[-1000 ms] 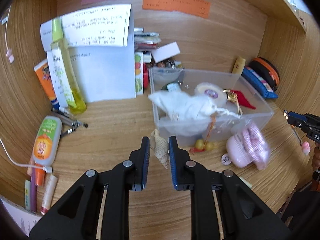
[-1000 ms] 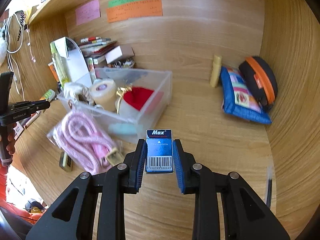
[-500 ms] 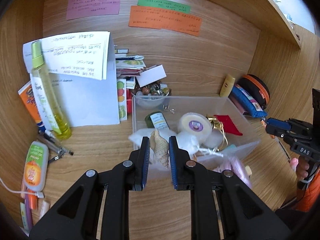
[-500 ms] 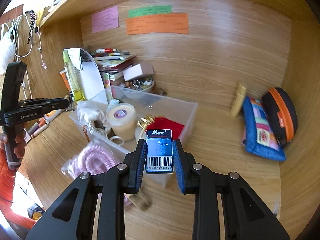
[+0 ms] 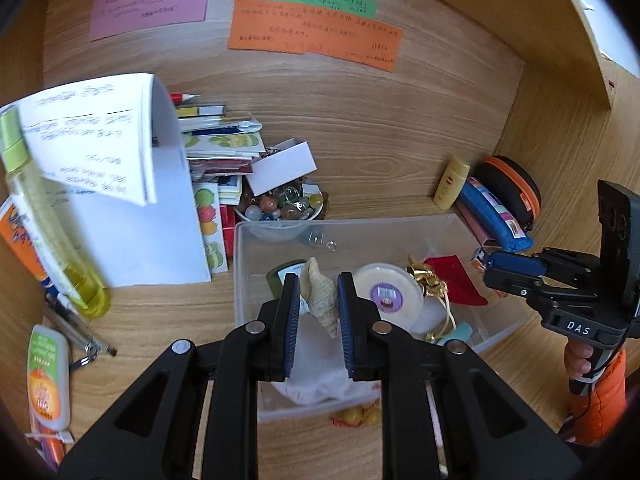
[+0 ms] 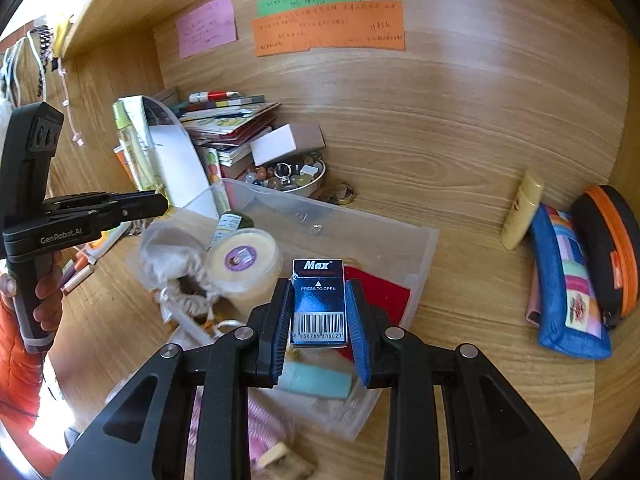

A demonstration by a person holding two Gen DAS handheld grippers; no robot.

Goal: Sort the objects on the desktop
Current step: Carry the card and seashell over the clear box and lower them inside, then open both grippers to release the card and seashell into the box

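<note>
Left wrist view: the left gripper point(image 5: 318, 304) is clenched on a pale spiral seashell point(image 5: 319, 297), its blue pads pressing both flanks, the shell's pointed tip aimed toward the camera. Shell and gripper hang over the near-left part of a clear plastic bin point(image 5: 256, 228) on the wooden desk point(image 5: 160, 320). Inside the bin lie a white cloth pouch point(image 5: 316, 372) under the gripper, a round roll of tape point(image 5: 386, 292) just right of the shell, a gold ribbon bow point(image 5: 426, 278), and a red cloth point(image 5: 456, 280) at the right. Far of the bin stands a bowl of coloured stones point(image 5: 284, 206); to its left, a stack of books and cards point(image 5: 220, 148) and a curled white sheet point(image 5: 96, 136). A yellow-green bottle point(image 5: 48, 232) leans at the far left.

Right wrist view: the right gripper point(image 6: 319, 312) is grasping a small blue box marked "Max" point(image 6: 319, 300), barcode facing the camera, held upright above the bin's near-right part, over the red cloth. A blue patterned pouch point(image 6: 568, 288) and a black case with an orange zip point(image 6: 608, 248) lie at the right, well apart from the bin, with a small yellow tube point(image 6: 522, 210) leaning against the back wall beside them. Pink, green and orange notes point(image 6: 328, 28) are stuck on the back wall.
</note>
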